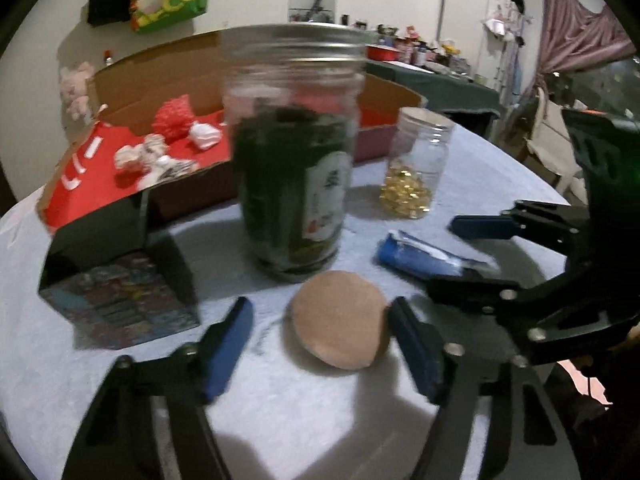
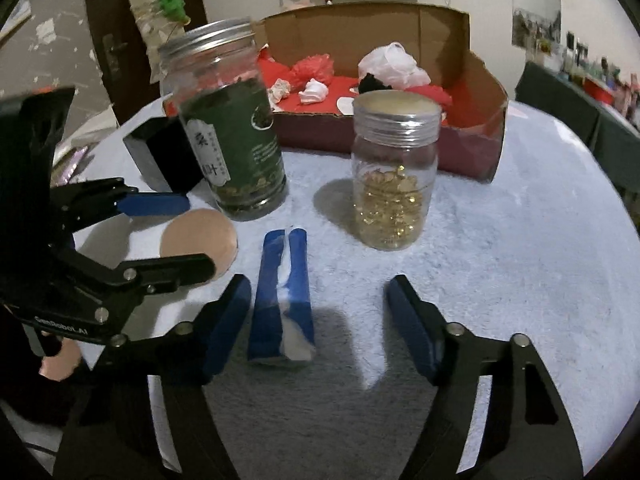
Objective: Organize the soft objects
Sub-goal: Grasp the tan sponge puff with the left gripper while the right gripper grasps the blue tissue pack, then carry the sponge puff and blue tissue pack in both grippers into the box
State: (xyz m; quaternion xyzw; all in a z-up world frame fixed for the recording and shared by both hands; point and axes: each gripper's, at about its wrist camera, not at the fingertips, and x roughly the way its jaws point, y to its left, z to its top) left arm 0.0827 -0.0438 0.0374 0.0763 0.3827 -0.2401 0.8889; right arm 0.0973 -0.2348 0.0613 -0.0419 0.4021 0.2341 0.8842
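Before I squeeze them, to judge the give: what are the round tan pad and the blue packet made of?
Round tan pad: seemingly matte foam or sponge, thick soft edge. Blue packet: likely glossy plastic film, white padding showing along its split.

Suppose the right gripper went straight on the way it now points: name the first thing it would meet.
Probably the blue packet, which lies on the table between the right gripper's open fingers, nearer the left one. Beyond it, slightly right, stands the jar of gold pieces. Depth is hard to judge through the fisheye.
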